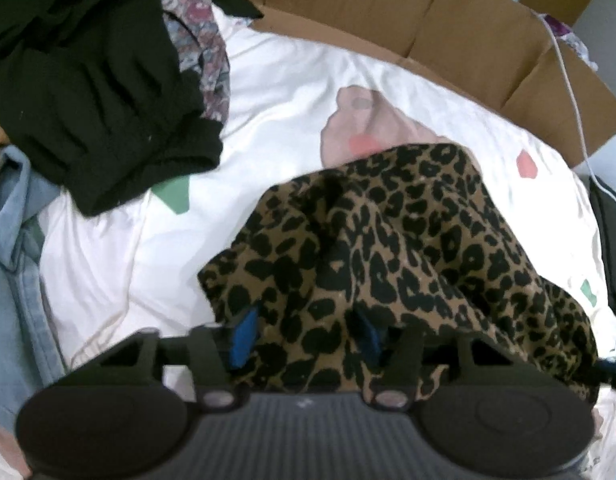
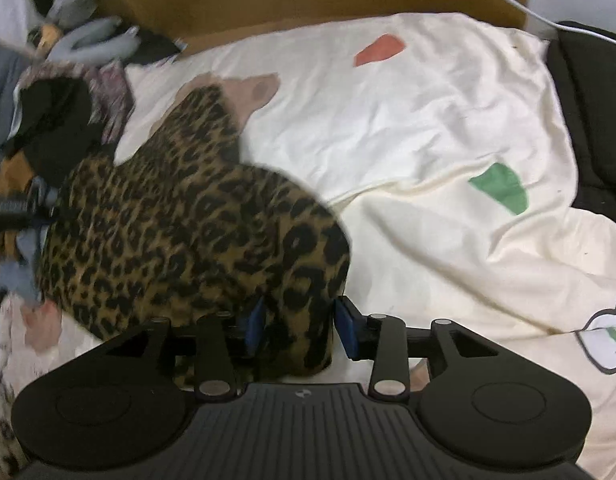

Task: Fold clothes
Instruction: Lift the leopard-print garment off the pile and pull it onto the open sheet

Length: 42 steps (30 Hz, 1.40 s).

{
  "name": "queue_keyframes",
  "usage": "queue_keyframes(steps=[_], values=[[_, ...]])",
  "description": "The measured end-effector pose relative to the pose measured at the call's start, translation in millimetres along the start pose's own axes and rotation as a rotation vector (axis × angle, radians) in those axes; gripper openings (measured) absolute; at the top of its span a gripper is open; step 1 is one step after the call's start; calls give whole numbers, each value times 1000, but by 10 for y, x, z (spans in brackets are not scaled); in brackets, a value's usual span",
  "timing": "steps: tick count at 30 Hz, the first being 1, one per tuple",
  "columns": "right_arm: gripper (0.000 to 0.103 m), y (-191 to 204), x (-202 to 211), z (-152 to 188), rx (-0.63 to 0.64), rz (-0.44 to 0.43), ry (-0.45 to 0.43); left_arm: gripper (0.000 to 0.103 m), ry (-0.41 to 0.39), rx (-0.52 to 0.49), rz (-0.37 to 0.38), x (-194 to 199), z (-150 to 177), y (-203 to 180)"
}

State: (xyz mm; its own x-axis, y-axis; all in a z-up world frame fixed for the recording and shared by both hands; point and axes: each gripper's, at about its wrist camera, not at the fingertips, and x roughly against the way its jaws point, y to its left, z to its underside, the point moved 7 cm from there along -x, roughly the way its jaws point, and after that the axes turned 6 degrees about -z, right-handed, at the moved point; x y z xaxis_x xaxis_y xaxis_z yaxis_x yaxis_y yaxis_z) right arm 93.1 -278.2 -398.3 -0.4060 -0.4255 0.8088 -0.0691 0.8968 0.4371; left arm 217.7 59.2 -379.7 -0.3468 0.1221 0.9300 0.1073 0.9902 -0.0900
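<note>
A leopard-print garment (image 1: 388, 240) is laid on the white sheet (image 1: 267, 80), flanked by the parted left gripper (image 1: 308, 332) and right gripper (image 2: 299, 328); smoothing seems required next.

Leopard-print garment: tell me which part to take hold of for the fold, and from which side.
Grip the leopard-print garment at its near edge, the corner bunched between the right hand-held gripper pads. Come from above and the near side: that edge humps up off the white sheet, while the far end lies flat.
</note>
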Motion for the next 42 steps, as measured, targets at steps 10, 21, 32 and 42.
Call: queue_keyframes(steps=[10,21,32,42], values=[[55,-185,-97,-238,2,29,-49,7,-1,-6,7,197,59,58],[55,-79,-262,-384,77,-7,-48,4,82,-10,-30,639,620,368],[61,9,-568,-453,172,7,26,4,217,-1,-42,724,1314,565],[61,102,-647,-458,196,-27,53,3,291,2,-37,706,1722,647]])
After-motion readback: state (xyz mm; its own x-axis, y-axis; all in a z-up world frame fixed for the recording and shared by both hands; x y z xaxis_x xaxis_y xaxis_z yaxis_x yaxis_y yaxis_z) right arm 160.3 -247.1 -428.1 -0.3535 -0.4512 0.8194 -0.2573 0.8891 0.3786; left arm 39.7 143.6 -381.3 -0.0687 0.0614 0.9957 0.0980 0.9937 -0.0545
